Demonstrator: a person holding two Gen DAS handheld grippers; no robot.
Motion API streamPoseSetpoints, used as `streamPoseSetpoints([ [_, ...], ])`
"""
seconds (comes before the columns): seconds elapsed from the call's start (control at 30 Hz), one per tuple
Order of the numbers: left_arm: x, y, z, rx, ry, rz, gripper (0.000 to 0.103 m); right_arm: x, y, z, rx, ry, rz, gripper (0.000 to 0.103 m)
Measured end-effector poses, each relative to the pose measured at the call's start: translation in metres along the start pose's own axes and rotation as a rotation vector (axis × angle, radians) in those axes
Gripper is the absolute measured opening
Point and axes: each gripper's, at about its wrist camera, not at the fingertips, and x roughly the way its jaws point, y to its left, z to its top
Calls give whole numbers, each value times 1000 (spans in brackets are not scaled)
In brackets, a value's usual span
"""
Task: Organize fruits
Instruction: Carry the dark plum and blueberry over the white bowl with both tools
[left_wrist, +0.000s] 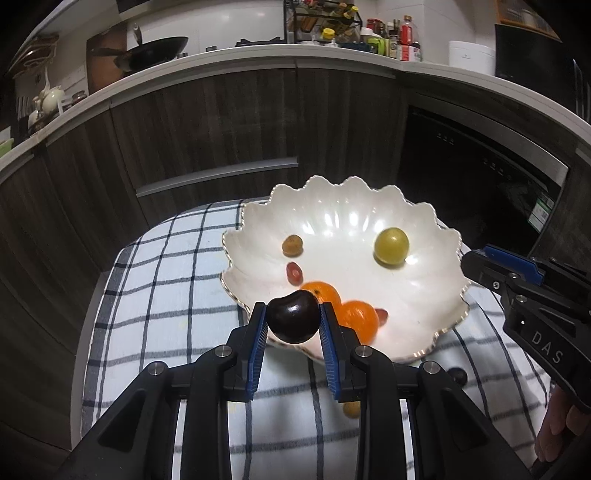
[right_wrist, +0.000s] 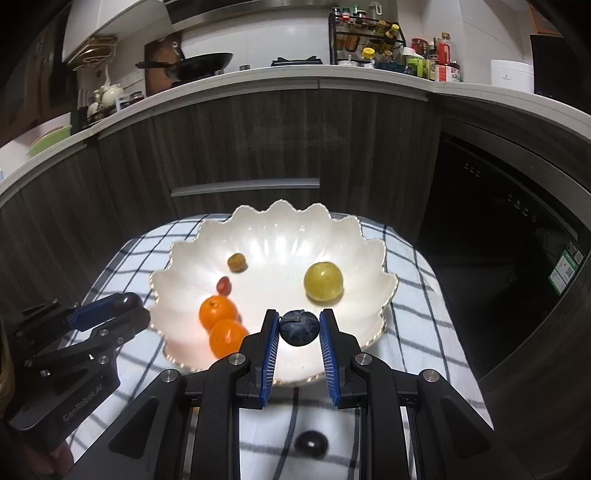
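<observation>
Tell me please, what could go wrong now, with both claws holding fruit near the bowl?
The dark cherry in the left claw is gripped only at the tips and might slip onto the cloth. Dropped from this height, the blue fruit in the right claw could knock the oranges.

The far and middle parts of the scalloped white bowl (right_wrist: 384, 284) lie bare. Its near left side is crowded by two orange fruits (right_wrist: 221, 325) touching each other, with a small red fruit (right_wrist: 224, 285) and a brown one (right_wrist: 236, 262) just beyond. A green round fruit (right_wrist: 323, 280) blocks the right side. The raised wavy rim stands in the way of any low approach. On the checked cloth (right_wrist: 424, 295) near the bowl, a dark fruit (right_wrist: 310, 443) lies loose; the cloth's left strip is free.
</observation>
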Motion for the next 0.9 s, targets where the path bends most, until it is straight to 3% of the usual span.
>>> streamPoseSetpoints([
  [0.9, 60, 15, 29, -21, 45, 40, 28, 56, -11, 28, 61, 57, -68, 24],
])
